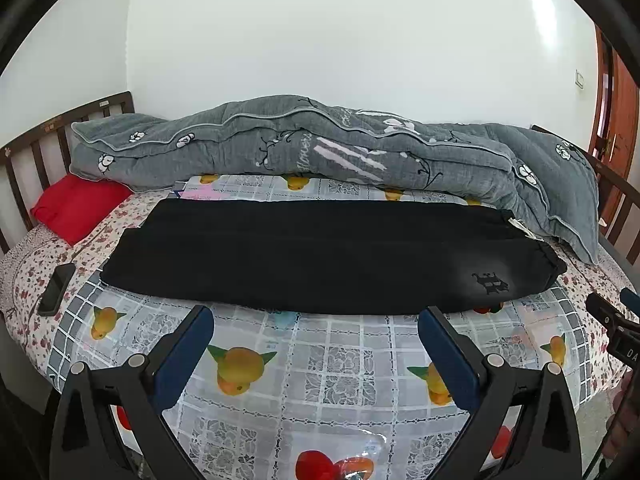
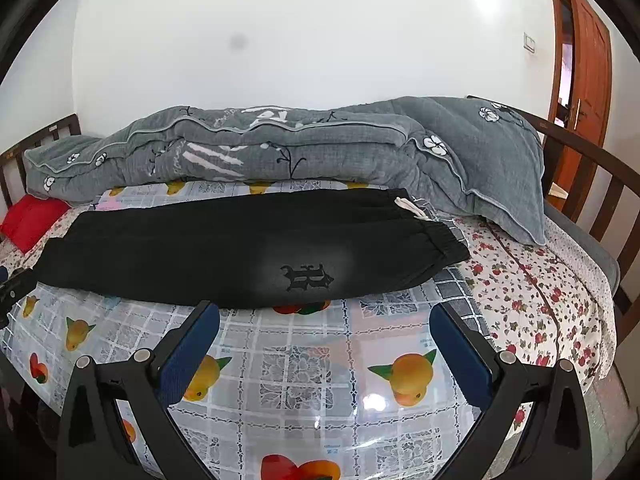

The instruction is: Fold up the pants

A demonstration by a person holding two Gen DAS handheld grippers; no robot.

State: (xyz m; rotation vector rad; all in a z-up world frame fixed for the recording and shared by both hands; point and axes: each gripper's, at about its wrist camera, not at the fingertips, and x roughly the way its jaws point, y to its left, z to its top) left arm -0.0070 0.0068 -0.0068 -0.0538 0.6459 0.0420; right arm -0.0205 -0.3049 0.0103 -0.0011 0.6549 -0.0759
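Black pants (image 1: 304,256) lie flat across the bed, folded lengthwise with one leg over the other, waistband at the right and cuffs at the left. A dark emblem sits near the waistband. They also show in the right wrist view (image 2: 240,252). My left gripper (image 1: 316,316) is open and empty, just in front of the pants' near edge. My right gripper (image 2: 324,312) is open and empty, just in front of the emblem (image 2: 307,277). The right gripper's body shows at the right edge of the left wrist view (image 1: 616,320).
The pants rest on a plastic fruit-print cover (image 1: 320,380) over a floral sheet (image 2: 532,292). A rolled grey quilt (image 1: 320,152) lies behind them. A red pillow (image 1: 76,206) and a black phone (image 1: 56,290) are at the left. Wooden bed rails (image 2: 592,184) stand at both ends.
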